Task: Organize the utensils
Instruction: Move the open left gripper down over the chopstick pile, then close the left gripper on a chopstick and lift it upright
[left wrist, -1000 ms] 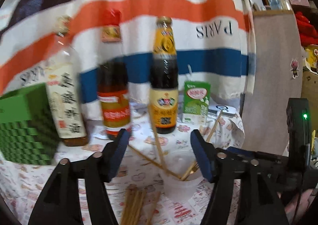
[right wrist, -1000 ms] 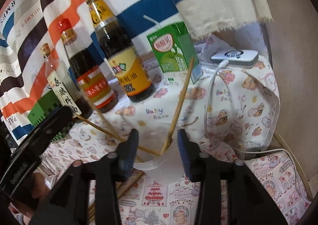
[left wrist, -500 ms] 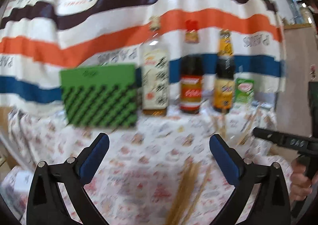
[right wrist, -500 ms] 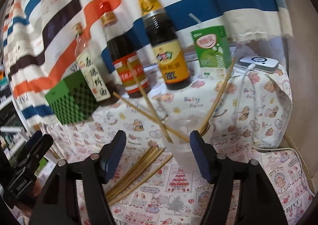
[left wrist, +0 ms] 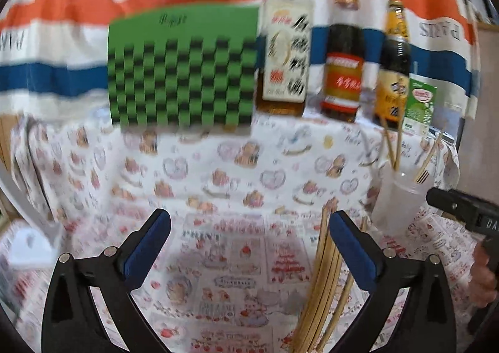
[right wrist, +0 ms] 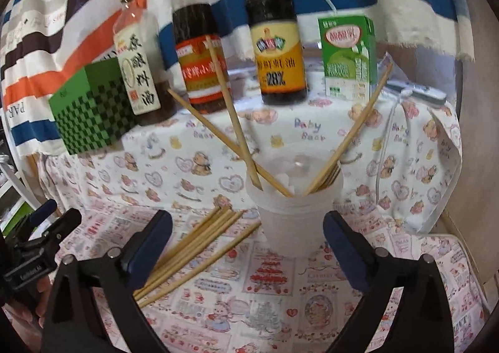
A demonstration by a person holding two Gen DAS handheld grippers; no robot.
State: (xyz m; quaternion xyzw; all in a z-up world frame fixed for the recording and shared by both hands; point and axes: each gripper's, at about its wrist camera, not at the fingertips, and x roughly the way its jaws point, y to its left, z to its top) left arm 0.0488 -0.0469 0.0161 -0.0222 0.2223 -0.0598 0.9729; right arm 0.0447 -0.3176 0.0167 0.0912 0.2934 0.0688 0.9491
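Note:
A translucent plastic cup (right wrist: 294, 222) stands on the printed tablecloth and holds several wooden chopsticks (right wrist: 232, 117) leaning outward. It also shows in the left wrist view (left wrist: 397, 203) at the right. A bundle of loose chopsticks (right wrist: 199, 247) lies flat on the cloth left of the cup, and in the left wrist view (left wrist: 324, 284) it runs under my right-hand finger. My left gripper (left wrist: 249, 228) is open and empty above the cloth. My right gripper (right wrist: 248, 228) is open and empty, just in front of the cup.
Three sauce bottles (right wrist: 274, 41) stand in a row at the back with a green drink carton (right wrist: 347, 56) to their right and a green checkered box (right wrist: 93, 109) to their left. A white cable and device (right wrist: 418, 92) lie at the right. A striped cloth hangs behind.
Both grippers have pulled back from the cup and opened wider. The left gripper swung left and away, so the cup moved from its centre to the right edge of its view.

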